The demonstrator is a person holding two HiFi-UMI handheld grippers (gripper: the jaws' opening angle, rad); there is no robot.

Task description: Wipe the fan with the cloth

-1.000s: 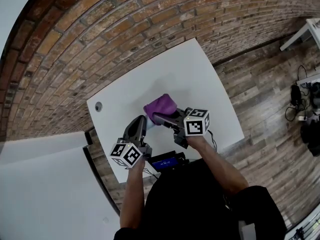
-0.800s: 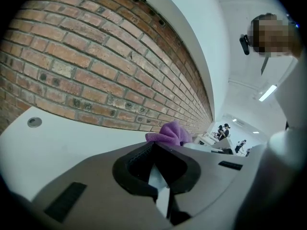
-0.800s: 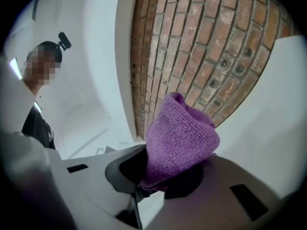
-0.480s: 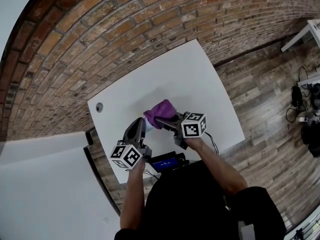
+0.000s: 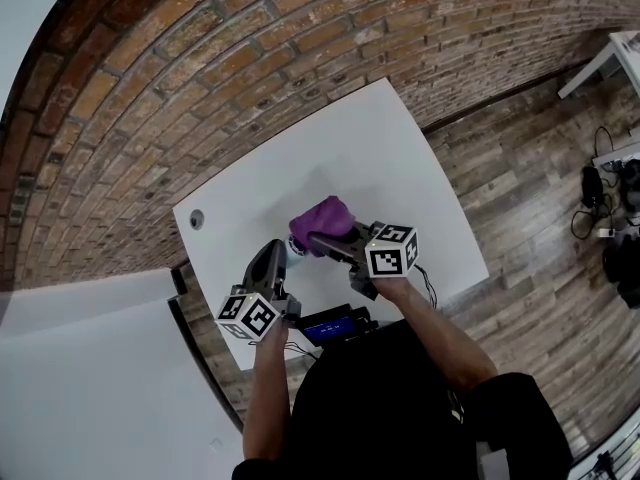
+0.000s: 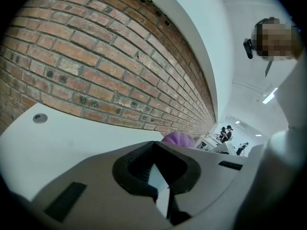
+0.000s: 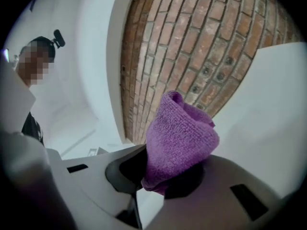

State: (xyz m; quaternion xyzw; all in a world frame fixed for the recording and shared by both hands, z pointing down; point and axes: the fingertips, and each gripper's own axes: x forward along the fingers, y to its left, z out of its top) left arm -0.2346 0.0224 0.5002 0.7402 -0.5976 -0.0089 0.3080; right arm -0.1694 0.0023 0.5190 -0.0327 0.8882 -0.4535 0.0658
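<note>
A purple cloth [image 5: 322, 216] is clamped in the right gripper [image 5: 314, 237] over a white table [image 5: 400, 168]. The left gripper [image 5: 274, 248], jaws closed together, is held just beside it.

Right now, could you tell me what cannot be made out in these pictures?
- Fan: no view shows it clearly; in the head view the purple cloth and right gripper cover that spot.
- Pale sliver between the left gripper's shut jaws, left gripper view: too little to name.
- Dark device, head view: too small.
</note>
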